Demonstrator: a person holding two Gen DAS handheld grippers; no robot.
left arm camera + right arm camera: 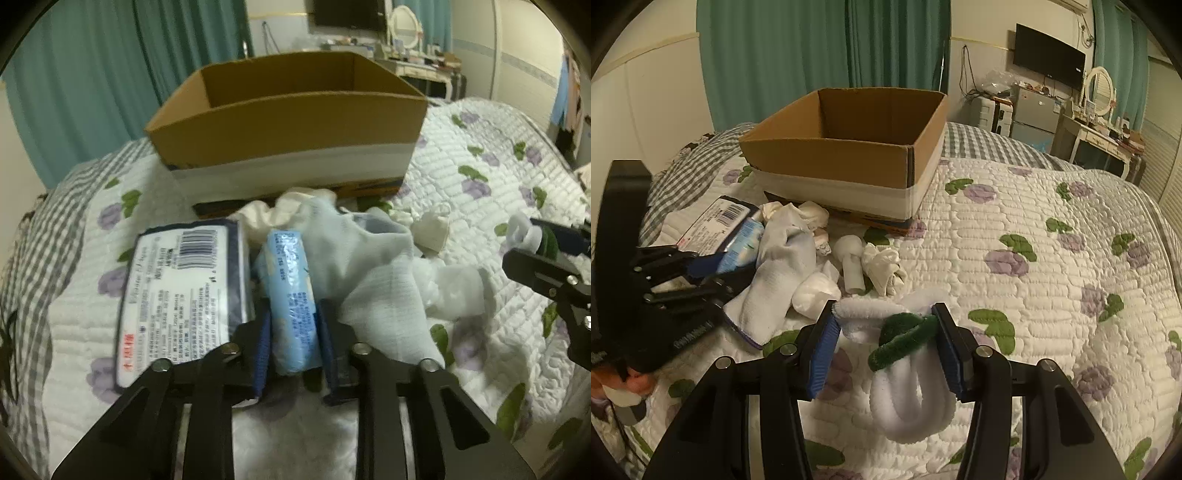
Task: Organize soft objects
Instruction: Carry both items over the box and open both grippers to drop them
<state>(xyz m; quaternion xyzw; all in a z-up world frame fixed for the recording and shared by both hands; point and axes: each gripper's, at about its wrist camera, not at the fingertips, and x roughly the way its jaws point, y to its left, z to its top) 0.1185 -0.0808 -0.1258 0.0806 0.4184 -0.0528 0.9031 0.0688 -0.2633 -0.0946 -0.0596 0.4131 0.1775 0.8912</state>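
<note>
- The left gripper (292, 332) has its blue-padded jaws closed narrow on a light-blue plastic tissue pack (291, 295), which stands on its thin edge in the lower middle of the left wrist view.
- The pack's long axis runs along the fingers, pointing straight up-frame toward the open brown cardboard box (288, 122); the coming move looks like a lift forward over the box's near wall.
- The right gripper (886, 343) holds a fuzzy white loop toy with a green chenille band (908, 365) between jaws set at medium width; the left pad may only touch it, so how firm the grip is cannot be told.
- In the right wrist view the same box sits in the upper middle, farther from these jaws than it is from the left gripper's, so the left one appears nearer.
- Only the left wrist view shows the dark-edged flat white packet with a barcode (177, 295) close up, just left of the blue pack.
- Only the right wrist view shows the white sock (779, 273), the crumpled white cloths (882, 269) and a small white tube (851, 266) as separate items on the floral quilted bedspread (1034, 258).
</note>
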